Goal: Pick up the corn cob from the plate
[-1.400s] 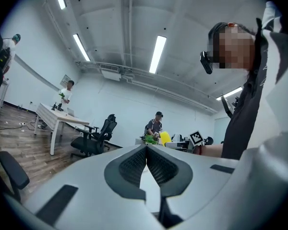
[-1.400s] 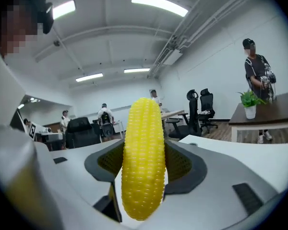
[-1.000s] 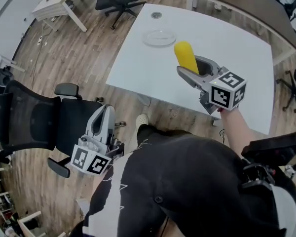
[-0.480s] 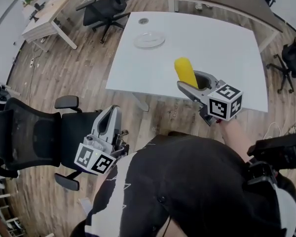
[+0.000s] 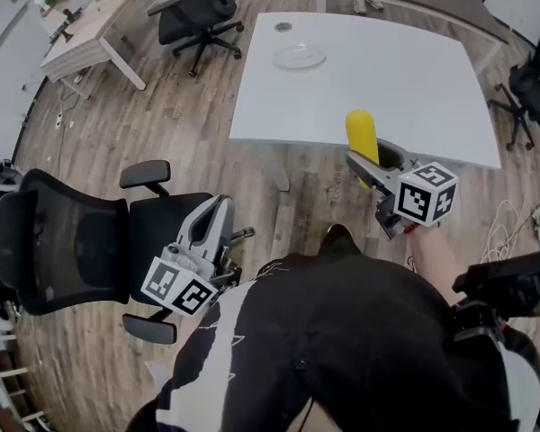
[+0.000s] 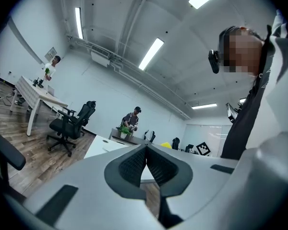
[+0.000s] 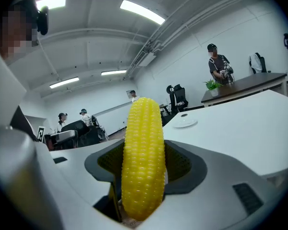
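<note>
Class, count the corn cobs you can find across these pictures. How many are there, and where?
1. The corn cob stands upright, clamped in the right gripper, away from the empty plate on the table. None shows elsewhere.

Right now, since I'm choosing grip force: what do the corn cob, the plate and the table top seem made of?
The corn cob: very even, bright yellow kernels with slight sheen, so possibly a plastic replica; real corn isn't excluded. The plate: looks see-through with a glossy rim, so glass or clear plastic. The table top: flat matte white, probably laminate.
</note>
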Demonstrator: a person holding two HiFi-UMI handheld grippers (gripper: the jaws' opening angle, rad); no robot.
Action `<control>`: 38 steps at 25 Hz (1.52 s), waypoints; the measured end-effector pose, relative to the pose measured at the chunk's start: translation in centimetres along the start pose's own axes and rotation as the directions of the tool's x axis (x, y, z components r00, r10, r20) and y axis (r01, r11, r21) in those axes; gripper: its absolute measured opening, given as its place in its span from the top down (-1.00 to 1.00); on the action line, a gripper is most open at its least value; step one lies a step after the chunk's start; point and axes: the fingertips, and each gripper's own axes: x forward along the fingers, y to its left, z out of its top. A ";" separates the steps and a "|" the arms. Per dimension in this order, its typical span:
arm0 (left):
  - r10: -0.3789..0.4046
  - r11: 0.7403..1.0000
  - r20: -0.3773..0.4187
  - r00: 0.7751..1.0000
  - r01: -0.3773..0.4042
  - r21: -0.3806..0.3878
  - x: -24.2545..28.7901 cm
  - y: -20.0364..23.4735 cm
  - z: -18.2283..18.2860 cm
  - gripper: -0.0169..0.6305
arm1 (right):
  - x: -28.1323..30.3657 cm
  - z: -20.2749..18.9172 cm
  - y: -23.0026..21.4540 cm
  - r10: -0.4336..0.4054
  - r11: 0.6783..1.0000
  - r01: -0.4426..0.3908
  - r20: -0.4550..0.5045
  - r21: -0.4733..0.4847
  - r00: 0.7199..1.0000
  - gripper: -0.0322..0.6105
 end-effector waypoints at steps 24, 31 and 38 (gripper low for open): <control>-0.061 0.992 -0.057 0.997 0.054 -0.118 -8.5 3.5 -2.3 0.91 | -2.3 -7.1 9.3 -0.061 0.984 0.055 0.030 0.171 0.998 0.12; -0.011 0.993 -0.033 0.999 0.007 -0.117 -8.9 3.1 -1.9 0.91 | -2.7 -8.0 8.9 -0.037 0.972 0.031 0.022 0.235 0.999 0.12; 0.013 0.990 -0.015 1.000 -0.015 -0.142 -9.5 2.1 -2.3 0.91 | -3.3 -8.1 9.1 -0.003 0.971 -0.004 0.030 0.238 1.000 0.12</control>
